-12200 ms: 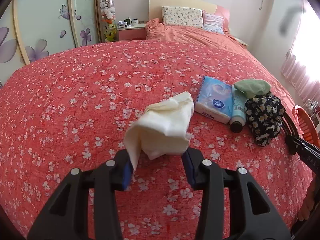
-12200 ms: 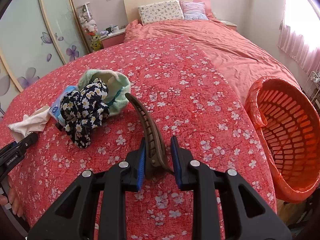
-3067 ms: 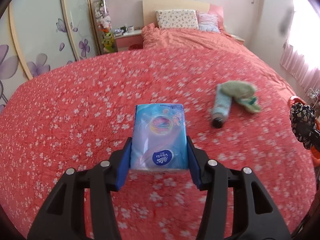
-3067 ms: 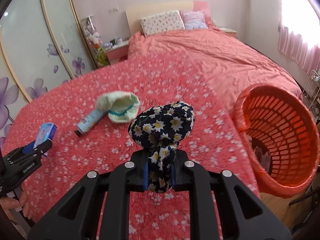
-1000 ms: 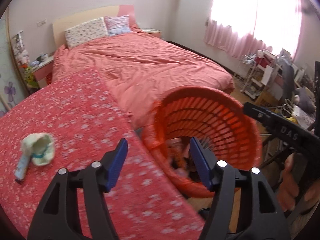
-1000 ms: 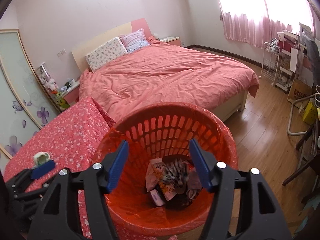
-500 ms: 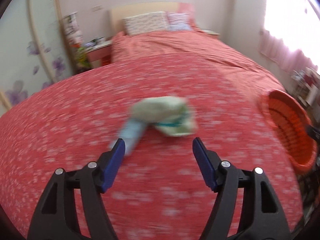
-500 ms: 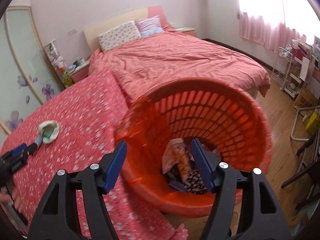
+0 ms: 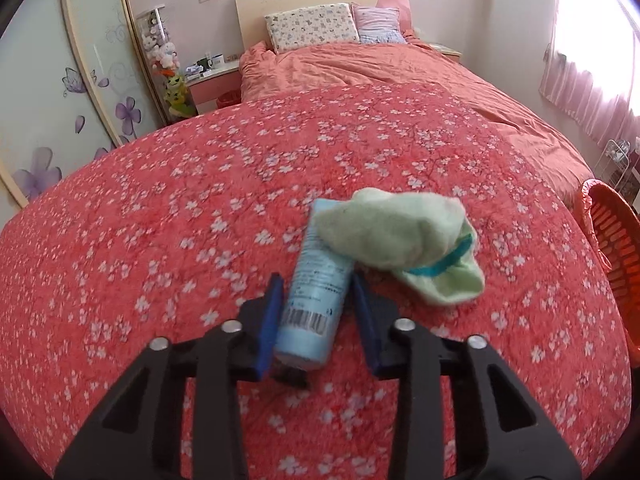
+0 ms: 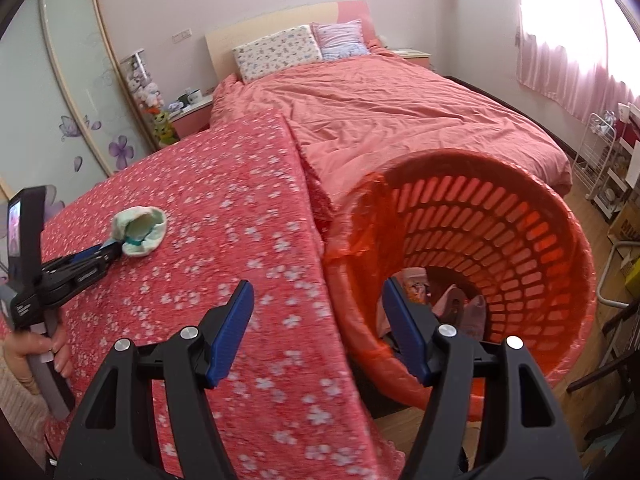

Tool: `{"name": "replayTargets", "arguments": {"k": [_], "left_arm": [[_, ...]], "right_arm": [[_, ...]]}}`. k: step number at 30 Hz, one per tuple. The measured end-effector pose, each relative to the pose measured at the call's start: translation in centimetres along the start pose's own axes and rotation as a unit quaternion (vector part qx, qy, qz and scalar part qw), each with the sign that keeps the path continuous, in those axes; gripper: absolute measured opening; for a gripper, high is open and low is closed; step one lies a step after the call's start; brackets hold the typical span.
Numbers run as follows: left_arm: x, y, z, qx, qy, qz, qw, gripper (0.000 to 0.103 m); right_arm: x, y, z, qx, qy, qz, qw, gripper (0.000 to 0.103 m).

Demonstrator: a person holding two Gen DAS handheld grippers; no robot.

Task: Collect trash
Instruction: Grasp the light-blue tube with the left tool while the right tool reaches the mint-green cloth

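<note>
The pale blue plastic tube with a barcode label (image 9: 314,300) lies on the red flower-printed cover of the bed (image 9: 200,208), its far end tucked under the crumpled pale green cloth with a teal band (image 9: 400,244). The left hand-held gripper (image 9: 318,314) is placed astride the tube and its jaws are closing; a gap is seen beside the right pad, so no firm clamp is judged to be made yet. The right hand-held gripper (image 10: 318,328) is held with its jaws apart and empty, over the bed edge beside the orange slotted plastic basket (image 10: 520,216), in which trash is already seen.

Several risks are judged. The smooth, round tube may be squeezed out sideways if it is gripped off centre. The cloth may be dragged along and dropped short of the basket. The soft cover may be pinched under the pads.
</note>
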State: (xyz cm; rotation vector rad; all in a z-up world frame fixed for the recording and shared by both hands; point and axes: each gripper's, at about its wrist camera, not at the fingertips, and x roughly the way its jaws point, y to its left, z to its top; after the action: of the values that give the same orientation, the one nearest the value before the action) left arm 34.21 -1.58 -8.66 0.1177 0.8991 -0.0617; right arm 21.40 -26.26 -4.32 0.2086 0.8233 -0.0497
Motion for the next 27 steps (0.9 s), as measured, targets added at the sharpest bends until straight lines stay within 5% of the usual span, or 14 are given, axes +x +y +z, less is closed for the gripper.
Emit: {"name": "replayTargets", "arguments": {"k": [12,27], "left_arm": [[-2.3,8.9,-4.2,-0.046,0.007,0.067,0.9967,0.032],[-2.3,11.5,-4.5,-0.087,0.008,0.036,0.9955,0.032]], "right_arm": [[2.6,7.6,-0.6,-0.07,0.024,0.031,0.997,0.066],[9.7,17.9,4.3,-0.054,0.048,0.057,0.996,0.066]]}}
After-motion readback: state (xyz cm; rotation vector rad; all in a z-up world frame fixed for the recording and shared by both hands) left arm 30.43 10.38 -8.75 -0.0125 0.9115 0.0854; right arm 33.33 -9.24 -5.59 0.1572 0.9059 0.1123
